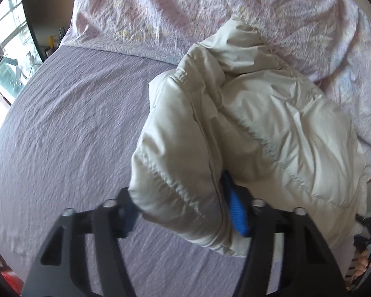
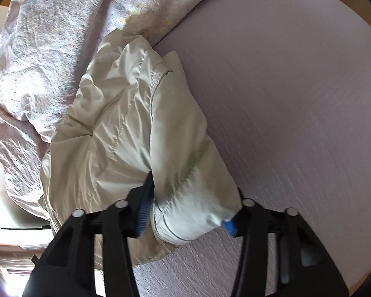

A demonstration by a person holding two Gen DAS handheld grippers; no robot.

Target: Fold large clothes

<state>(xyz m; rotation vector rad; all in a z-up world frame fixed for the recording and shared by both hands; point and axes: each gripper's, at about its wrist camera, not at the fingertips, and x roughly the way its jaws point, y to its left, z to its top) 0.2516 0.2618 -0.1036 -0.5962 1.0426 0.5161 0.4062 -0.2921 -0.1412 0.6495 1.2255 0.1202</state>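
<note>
Two grippers (image 1: 185, 212) (image 2: 188, 212) (one jacket (image 1: 247, 123)) between jaws.

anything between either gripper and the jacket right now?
No. Both already clamp the puffy jacket: left gripper and right gripper each have a fold between their pads. Lilac sheet alongside is bare.

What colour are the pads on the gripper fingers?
Blue, ribbed pads pressed against the cream jacket; clearest in the left wrist view.

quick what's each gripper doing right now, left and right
Left hand-held gripper: closed on a thick fold of the cream puffer jacket.
Right hand-held gripper: closed on another bunched part of the jacket, above the purple bed sheet.
</note>
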